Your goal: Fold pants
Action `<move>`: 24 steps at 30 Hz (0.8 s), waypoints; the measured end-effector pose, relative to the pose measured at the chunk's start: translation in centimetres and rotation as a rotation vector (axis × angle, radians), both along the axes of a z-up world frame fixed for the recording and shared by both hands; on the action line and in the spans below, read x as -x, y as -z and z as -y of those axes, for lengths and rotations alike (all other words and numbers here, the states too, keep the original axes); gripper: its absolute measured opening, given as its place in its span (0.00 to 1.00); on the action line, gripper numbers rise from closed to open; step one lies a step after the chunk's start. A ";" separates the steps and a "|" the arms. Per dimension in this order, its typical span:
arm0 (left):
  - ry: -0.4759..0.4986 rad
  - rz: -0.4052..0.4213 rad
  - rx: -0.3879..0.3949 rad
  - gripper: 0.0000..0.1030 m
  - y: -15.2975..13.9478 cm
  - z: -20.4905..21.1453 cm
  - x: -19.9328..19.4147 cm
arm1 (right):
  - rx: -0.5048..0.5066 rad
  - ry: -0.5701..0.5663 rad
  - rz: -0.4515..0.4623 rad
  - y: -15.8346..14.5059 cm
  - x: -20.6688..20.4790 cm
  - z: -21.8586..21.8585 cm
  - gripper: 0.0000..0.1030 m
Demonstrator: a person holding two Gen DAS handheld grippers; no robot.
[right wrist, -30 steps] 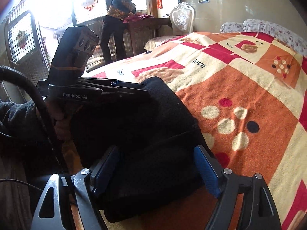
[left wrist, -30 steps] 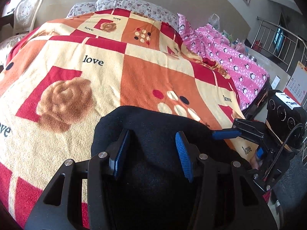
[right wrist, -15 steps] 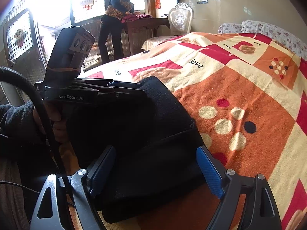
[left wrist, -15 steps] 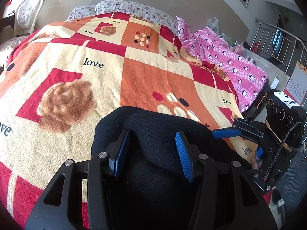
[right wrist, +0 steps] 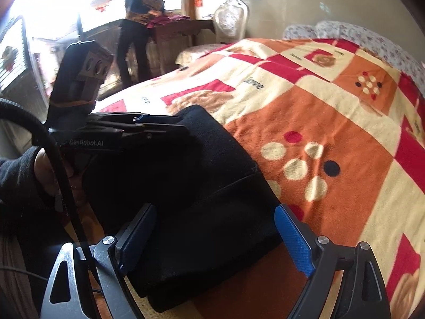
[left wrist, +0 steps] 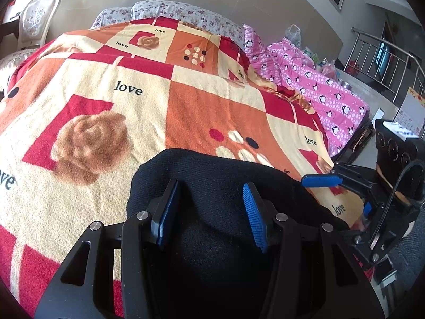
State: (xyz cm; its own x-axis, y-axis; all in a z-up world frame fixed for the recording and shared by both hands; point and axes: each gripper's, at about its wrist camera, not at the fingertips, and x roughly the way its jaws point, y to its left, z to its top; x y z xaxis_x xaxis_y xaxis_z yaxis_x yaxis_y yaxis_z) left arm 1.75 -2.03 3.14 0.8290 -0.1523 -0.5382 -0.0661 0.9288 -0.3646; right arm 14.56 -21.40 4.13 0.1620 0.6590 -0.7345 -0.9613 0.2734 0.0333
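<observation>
Right gripper (right wrist: 212, 236): jaws opening, wide, straddling near edge of folded black pants (right wrist: 191, 199), pads off cloth. Left gripper (left wrist: 209, 210): jaws half apart, poised over same bundle, no grip visible. Pants lie under both claws, on near edge of patterned blanket (left wrist: 202, 106). Beyond blanket: pink penguin quilt (left wrist: 318, 90), floral pillows (left wrist: 183, 13). Person (right wrist: 143, 21) stands at far table.

You have matt black knit pants (left wrist: 220, 212) lying on a fuzzy fleece blanket (left wrist: 148, 122). Your left gripper (left wrist: 209, 210) carries ribbed blue rubbery pads (left wrist: 252, 212) on matt black plastic arms with shiny metal screws (left wrist: 142, 214)
</observation>
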 end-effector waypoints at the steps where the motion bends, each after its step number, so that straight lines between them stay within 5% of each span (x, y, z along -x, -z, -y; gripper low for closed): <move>1: 0.006 0.005 0.003 0.48 -0.5 -0.1 0.4 | 0.012 0.035 0.000 -0.6 0.1 -0.1 0.85; 6: 0.012 0.097 0.046 0.53 -3.1 -1.3 5.5 | -0.030 0.100 0.088 -3.8 2.1 1.0 0.85; 10: 0.073 0.040 0.094 0.54 -2.2 -0.2 7.1 | -0.075 0.042 0.148 -5.1 4.9 1.5 0.85; 13: 0.058 -0.058 0.020 0.55 -0.1 1.2 5.8 | -0.021 0.011 0.133 -2.9 5.3 0.1 0.85; 15: 0.043 -0.058 0.021 0.57 0.6 1.1 5.4 | 0.071 0.019 0.077 0.3 4.4 -0.9 0.86; 21: 0.006 -0.033 0.049 0.59 -2.0 -1.4 6.4 | -0.071 0.080 -0.082 -0.3 2.7 1.1 0.85; 24: -0.029 -0.051 0.188 0.69 -1.5 -4.3 5.6 | -0.191 0.201 -0.205 -1.4 1.4 4.2 0.85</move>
State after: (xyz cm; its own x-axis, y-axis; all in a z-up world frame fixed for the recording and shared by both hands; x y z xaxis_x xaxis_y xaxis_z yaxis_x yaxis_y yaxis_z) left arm -3.84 2.23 4.63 0.8069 -0.2301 -0.5440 -0.1148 0.8423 -0.5266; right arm 13.20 -25.55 5.51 0.1645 0.7576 -0.6317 -0.8571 0.4268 0.2886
